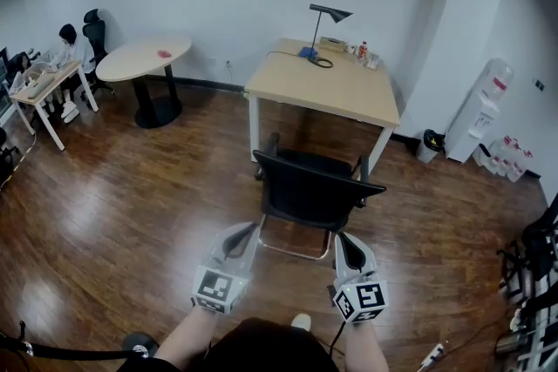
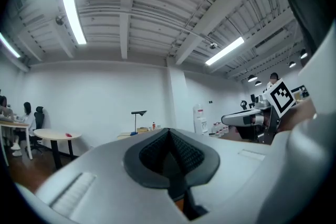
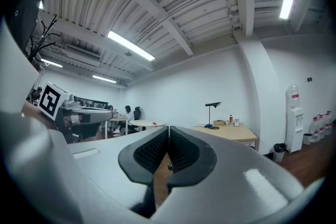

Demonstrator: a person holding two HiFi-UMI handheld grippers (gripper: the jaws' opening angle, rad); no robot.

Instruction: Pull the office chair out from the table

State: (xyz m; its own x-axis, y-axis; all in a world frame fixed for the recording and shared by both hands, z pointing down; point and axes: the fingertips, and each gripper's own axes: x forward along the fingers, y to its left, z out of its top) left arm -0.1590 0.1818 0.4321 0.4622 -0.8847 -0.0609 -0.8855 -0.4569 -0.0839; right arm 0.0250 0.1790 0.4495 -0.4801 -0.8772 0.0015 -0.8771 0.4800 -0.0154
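Left hand-held gripper (image 1: pixel 247 231) and right hand-held gripper (image 1: pixel 347 240), both level, jaws together, empty.

Black chair (image 1: pixel 312 189), light wooden table (image 1: pixel 336 87)

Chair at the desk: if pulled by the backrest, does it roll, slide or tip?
Likely slides, not rolls: the chair sits on what looks like a chrome tube frame, no casters visible. The glossy wood floor should let it skid easily. Looks light, with a thin back, so a high pull may tip it backward slightly.
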